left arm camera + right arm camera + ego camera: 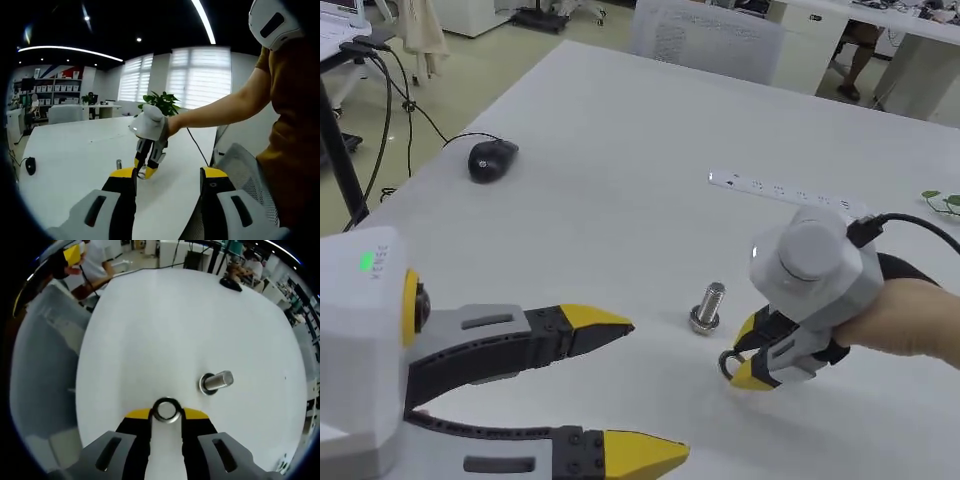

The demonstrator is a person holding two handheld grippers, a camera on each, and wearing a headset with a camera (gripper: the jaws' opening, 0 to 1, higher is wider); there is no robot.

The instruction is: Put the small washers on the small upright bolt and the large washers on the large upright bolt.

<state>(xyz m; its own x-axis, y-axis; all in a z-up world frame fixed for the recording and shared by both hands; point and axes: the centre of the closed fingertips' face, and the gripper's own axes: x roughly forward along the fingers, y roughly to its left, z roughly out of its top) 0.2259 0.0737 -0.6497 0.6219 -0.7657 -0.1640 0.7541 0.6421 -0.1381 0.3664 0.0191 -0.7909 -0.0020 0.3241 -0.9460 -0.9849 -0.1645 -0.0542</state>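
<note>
The silver metal ring washer (155,410) is clamped between the yellow tips of the right claw (166,416), which is closed on it. The washer is low over the white table (620,150), just beside the silver upright bolt (708,305) and apart from it. Whether the washer touches the table cannot be told.

The bolt stands with its threaded shank up. A wider ring shape surrounds its base; it cannot be told whether this is the bolt head or a washer.

The left claw (642,392) is held well apart from the bolt, nearer the person. Its yellow-tipped jaws are spread wide and grip nothing.

The right gripper view looks through the washer's hole and shows the bolt to one side of it. The head view shows the washer edge-on as a small loop under the right claw. It also shows a white power strip (780,189) beyond the bolt and a black computer mouse (492,158) far across the table. The left gripper view shows a green potted plant (160,103) behind the right claw, and the person's arm and orange sleeve (287,100).
</note>
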